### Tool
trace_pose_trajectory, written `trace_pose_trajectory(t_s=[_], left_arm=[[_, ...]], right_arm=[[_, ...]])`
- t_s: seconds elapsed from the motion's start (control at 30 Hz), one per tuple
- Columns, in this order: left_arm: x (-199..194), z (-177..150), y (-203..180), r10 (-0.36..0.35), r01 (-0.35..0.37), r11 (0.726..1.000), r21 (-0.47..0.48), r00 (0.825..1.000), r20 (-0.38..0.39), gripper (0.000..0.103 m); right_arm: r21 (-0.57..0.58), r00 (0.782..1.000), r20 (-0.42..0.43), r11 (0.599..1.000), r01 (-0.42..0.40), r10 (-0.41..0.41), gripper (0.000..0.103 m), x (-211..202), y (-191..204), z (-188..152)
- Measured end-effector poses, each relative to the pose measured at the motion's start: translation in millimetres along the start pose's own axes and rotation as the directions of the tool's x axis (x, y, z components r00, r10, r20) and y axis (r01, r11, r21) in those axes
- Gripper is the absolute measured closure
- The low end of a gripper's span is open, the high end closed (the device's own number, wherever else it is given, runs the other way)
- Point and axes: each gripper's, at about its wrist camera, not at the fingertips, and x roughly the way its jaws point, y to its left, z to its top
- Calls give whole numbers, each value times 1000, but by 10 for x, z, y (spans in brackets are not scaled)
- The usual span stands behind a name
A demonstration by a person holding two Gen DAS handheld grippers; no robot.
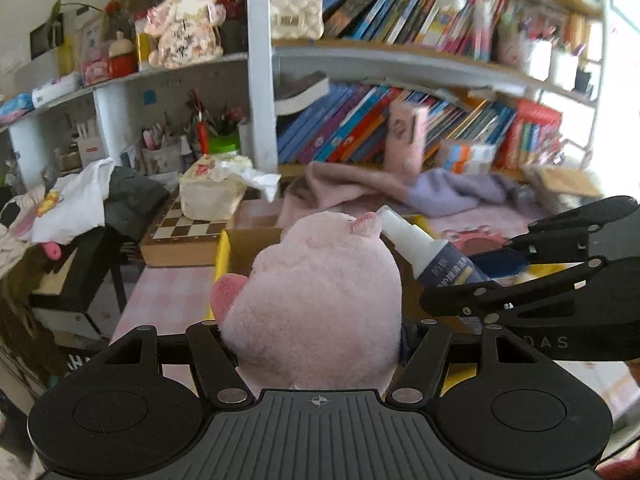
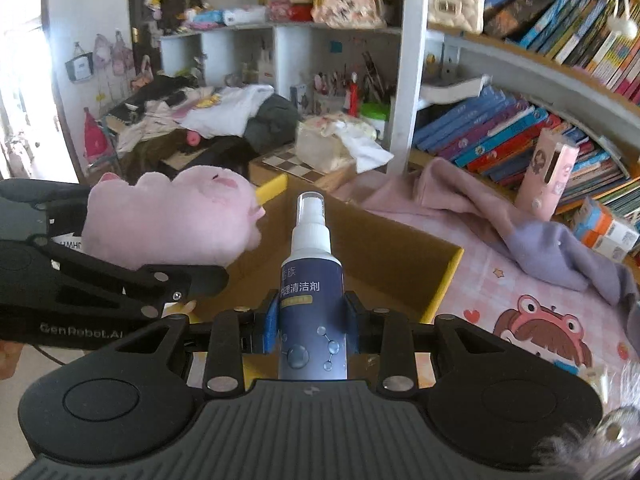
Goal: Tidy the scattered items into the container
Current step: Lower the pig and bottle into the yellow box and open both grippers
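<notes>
My left gripper [image 1: 316, 344] is shut on a pink plush pig [image 1: 316, 292] and holds it over the open cardboard box [image 1: 248, 240] with yellow-edged flaps. My right gripper [image 2: 310, 320] is shut on a spray bottle [image 2: 312, 296] with a blue label and white nozzle, upright above the same box [image 2: 384, 248]. In the left wrist view the bottle [image 1: 432, 252] and the right gripper [image 1: 472, 292] come in from the right, beside the pig. In the right wrist view the pig [image 2: 172, 220] and the left gripper [image 2: 200, 280] are at the left.
A pink and purple cloth [image 2: 500, 220] lies behind the box on a cartoon-print mat [image 2: 532, 320]. A pink tube [image 2: 548, 176], bookshelves [image 2: 520, 120], a tissue box [image 1: 212, 192] on a chessboard [image 1: 180, 228] and a clothes pile [image 1: 80, 200] surround it.
</notes>
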Motion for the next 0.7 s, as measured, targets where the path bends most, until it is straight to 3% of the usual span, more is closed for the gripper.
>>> trace_pose_trajectory(t_s=[0.17,0.37,0.43,0.7], left_arm=[[739,175,122,34,-28,998,55,992,-119,37],[1379,148,41,55,5,977,212,959,-277,36],[1483,144,26,70,6,972,237,948,-310,35],[1504,144,-12,82,19,956,293,940,-331,32]], right_arm=[[-47,992,-126,999,8,-14,72,735,-178,148],[-291,966,-245,957,10,-84,72,1391,-158,99],[-289,955,-287,957,-11,-76,72,1520,-200,87],[-253,941,-324,967,9,-94,72,1658,-295,72]])
